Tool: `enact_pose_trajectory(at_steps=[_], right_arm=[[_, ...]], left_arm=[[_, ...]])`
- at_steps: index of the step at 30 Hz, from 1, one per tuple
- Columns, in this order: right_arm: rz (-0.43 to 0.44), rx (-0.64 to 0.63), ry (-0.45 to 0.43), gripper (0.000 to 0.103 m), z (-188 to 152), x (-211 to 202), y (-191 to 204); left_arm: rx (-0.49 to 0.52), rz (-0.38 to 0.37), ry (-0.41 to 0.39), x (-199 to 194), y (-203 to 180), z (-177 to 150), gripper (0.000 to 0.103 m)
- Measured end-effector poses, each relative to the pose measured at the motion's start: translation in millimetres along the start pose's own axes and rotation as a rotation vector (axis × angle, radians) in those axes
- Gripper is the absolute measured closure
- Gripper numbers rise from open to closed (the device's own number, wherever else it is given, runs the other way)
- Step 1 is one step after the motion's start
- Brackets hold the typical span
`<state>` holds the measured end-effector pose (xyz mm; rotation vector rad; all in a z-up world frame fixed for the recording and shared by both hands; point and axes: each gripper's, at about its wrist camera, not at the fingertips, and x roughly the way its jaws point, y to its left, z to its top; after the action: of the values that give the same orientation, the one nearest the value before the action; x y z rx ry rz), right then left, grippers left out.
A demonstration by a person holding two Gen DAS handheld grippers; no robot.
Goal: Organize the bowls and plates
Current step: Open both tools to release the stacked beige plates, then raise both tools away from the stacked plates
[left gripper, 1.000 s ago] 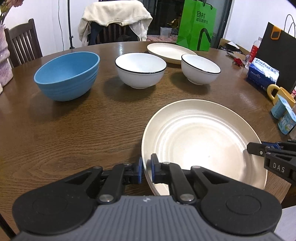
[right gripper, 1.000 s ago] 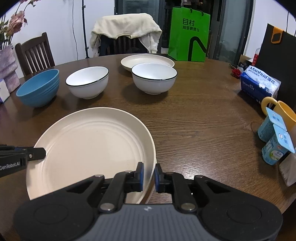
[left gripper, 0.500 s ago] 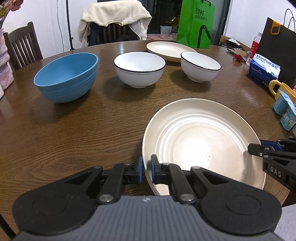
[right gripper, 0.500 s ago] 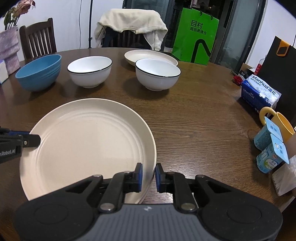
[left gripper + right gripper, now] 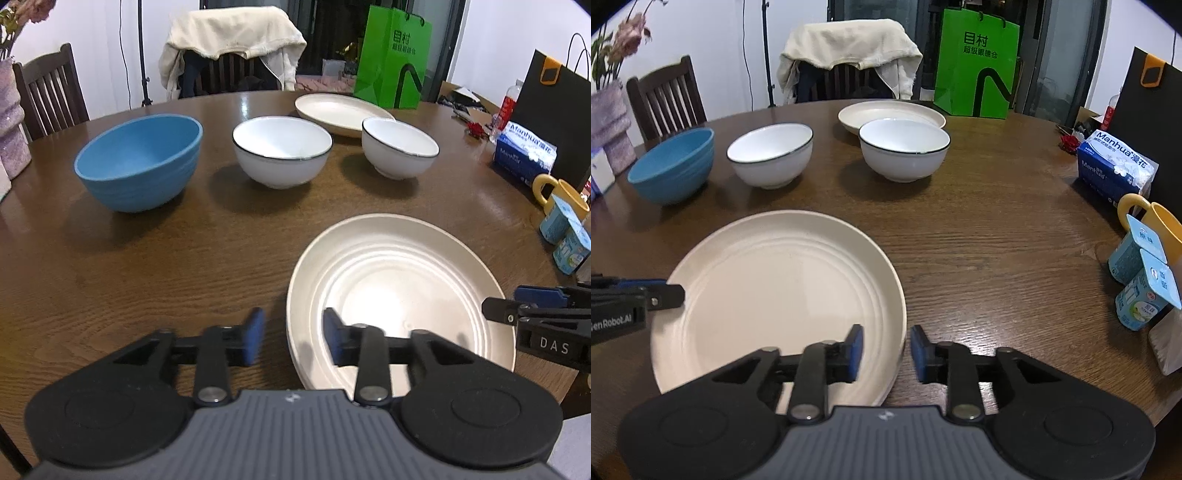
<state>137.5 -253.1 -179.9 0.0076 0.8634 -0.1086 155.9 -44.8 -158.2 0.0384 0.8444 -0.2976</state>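
Now cream plate (image 5: pixel 399 280) flat on table (image 5: pixel 184 258); both grippers' fingers spread.

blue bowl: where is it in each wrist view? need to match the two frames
Left wrist: the blue ribbed bowl sits upper left, leftmost in the row of bowls, with a black-rimmed white bowl to its right.
Right wrist: the same bowl is at the far left edge, mid-height, smaller.
Shared landmark: the green paper bag at the table's far edge, top right of centre in both.
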Motion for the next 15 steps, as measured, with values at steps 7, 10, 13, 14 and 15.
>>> enact_pose_trajectory(at_steps=[7,10,13,14,15], right_arm=[[0.023,0.060,-0.007,0.019,6.8,-9.7,-14.2],[0.045,0.081,0.002,0.011,10.6,-14.3,-20.8],[0.072,0.110,0.013,0.004,15.0,-19.0,-28.3],[0.079,0.120,0.013,0.000,16.3,-21.3,-30.5],[0.082,0.128,0.008,0.000,17.7,-24.7,-33.1]], left_arm=[[-0.019,0.006,-0.035,-16.5,1.7,9.7,0.011],[-0.039,0.000,-0.051,-24.2,1.8,16.5,0.000],[-0.049,0.004,-0.056,-30.5,-0.9,23.3,0.000],[-0.049,0.006,-0.061,-33.1,-2.4,24.9,0.000],[-0.048,0.009,-0.066,-36.1,-4.2,26.7,0.000]])
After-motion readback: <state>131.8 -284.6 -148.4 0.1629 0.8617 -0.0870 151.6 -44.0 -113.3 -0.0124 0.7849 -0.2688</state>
